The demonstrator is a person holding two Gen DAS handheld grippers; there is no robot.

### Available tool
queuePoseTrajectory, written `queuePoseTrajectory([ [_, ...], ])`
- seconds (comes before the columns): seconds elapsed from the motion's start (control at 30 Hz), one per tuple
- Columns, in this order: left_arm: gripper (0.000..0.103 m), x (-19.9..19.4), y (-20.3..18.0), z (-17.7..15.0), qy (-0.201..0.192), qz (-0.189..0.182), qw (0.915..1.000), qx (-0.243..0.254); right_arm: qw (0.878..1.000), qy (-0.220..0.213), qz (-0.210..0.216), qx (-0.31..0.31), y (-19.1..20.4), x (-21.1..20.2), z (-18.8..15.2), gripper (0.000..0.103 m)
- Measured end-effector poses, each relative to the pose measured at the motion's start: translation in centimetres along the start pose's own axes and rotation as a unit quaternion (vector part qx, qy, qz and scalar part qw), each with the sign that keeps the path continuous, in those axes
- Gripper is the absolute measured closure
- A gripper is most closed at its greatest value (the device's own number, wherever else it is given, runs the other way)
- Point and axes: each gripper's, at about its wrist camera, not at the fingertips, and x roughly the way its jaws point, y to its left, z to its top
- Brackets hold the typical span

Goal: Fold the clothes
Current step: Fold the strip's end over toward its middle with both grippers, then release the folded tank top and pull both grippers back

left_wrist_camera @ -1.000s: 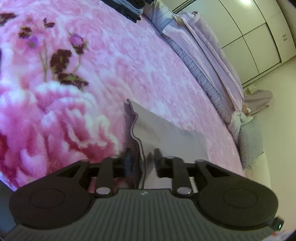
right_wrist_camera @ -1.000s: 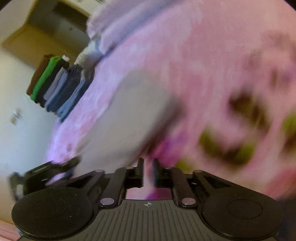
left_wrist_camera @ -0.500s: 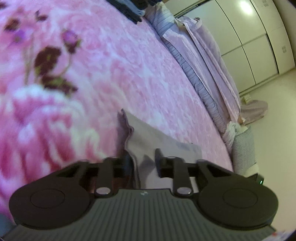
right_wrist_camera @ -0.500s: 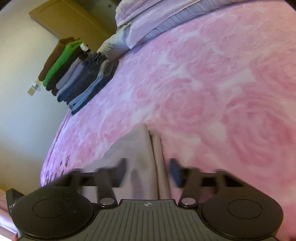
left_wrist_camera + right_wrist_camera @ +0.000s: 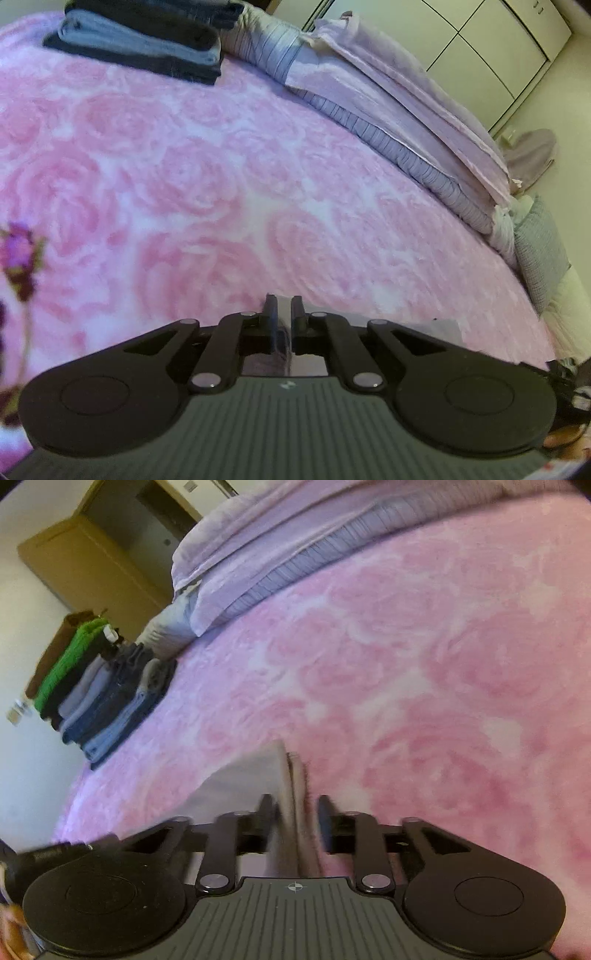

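A pale grey garment [image 5: 243, 779] lies on the pink rose blanket [image 5: 406, 664]. Its folded edge runs up between the fingers of my right gripper [image 5: 295, 806], whose jaws are opening with a visible gap on the right side of the cloth. In the left wrist view, my left gripper [image 5: 283, 310] is shut on a thin fold of the same grey garment [image 5: 439, 328], most of which is hidden under the gripper body. The other gripper's dark body shows at the left edge of the right wrist view.
A stack of folded dark and blue clothes [image 5: 147, 44] [image 5: 107, 694] sits at the bed's far corner. A folded lilac duvet [image 5: 388, 110] [image 5: 280, 554] runs along the far side. A grey pillow [image 5: 543, 251] and wardrobe doors [image 5: 480, 48] lie beyond.
My left gripper closed on the grey garment and carried it across the blanket. My right gripper swept over to the garment's folded edge, narrowed on it, then widened.
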Motion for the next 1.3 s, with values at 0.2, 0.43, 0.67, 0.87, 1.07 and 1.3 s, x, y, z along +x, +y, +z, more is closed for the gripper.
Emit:
queuePoseTrajectory([
  [0.2, 0.1, -3.3, -5.5, -5.4, 0.009, -0.01, 0.9962, 0.086, 0.975, -0.046, -0.02, -0.218, 6.4, -5.4, -3.9, 0.073],
  [0.43, 0.1, -2.7, -5.4, -9.9, 0.015, 0.033, 0.9918, 0.123, 0.939, -0.019, -0.073, -0.334, 5.5, -4.4, -10.4, 0.078],
  [0.67, 0.096, -7.1, -6.5, -9.9, -0.006, 0.052, 0.992, 0.115, 0.963, -0.029, -0.098, -0.25, 4.4, -7.8, -9.2, 0.078],
  [0.87, 0.093, -6.1, -7.0, -12.7, 0.028, 0.069, 0.9888, 0.129, 0.96, -0.023, -0.058, -0.272, 7.0, -8.1, -12.1, 0.078],
  [1.07, 0.072, -8.3, -8.1, -13.3, 0.037, 0.086, 0.987, 0.131, 0.978, -0.001, -0.082, -0.193, 5.8, -7.9, -12.8, 0.077],
  [1.3, 0.052, -13.9, -10.6, -14.7, 0.027, 0.078, 0.9849, 0.153, 0.985, -0.028, -0.061, -0.157, 7.7, -13.2, -14.0, 0.052],
])
